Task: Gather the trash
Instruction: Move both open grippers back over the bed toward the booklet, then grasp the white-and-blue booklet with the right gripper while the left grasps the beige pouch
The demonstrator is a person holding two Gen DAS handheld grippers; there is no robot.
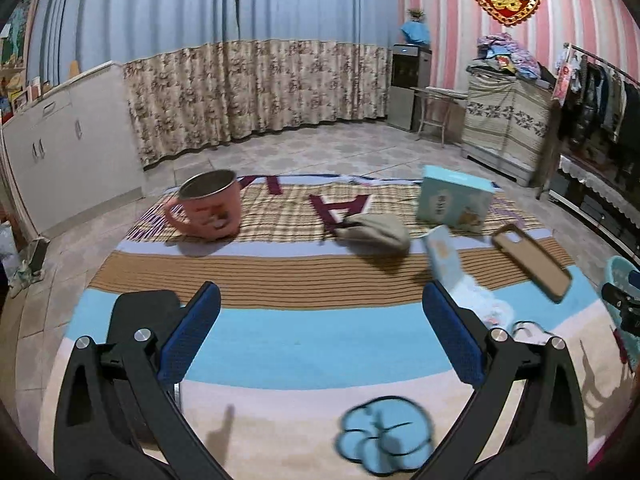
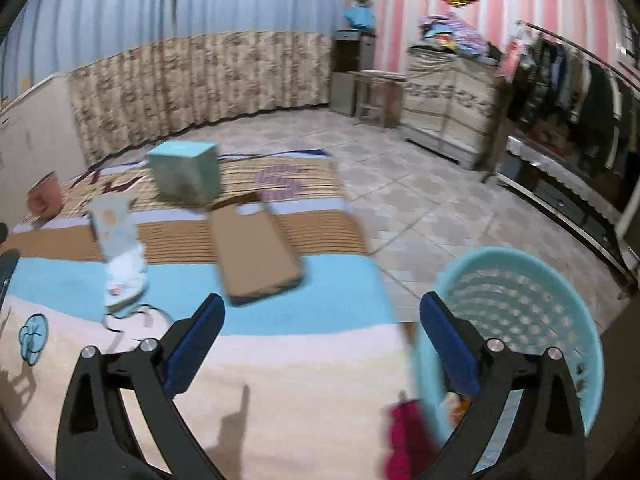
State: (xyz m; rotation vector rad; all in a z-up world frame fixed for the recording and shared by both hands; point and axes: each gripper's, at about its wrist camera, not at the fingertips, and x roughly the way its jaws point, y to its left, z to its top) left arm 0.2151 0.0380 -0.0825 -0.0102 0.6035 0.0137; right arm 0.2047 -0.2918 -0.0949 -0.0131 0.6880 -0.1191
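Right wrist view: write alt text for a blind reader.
The open right gripper hovers over a striped mat, beside a light blue basket. On the mat lie a brown phone case, a teal box and a crumpled wrapper.

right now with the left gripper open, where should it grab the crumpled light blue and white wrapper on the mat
Grip the crumpled light blue and white wrapper by its upright light-blue top flap, which stands clear of the striped mat, likely pinching across its thin faces. Come from the near side: the open left gripper sits just in front, and the brown phone case lies to the right.
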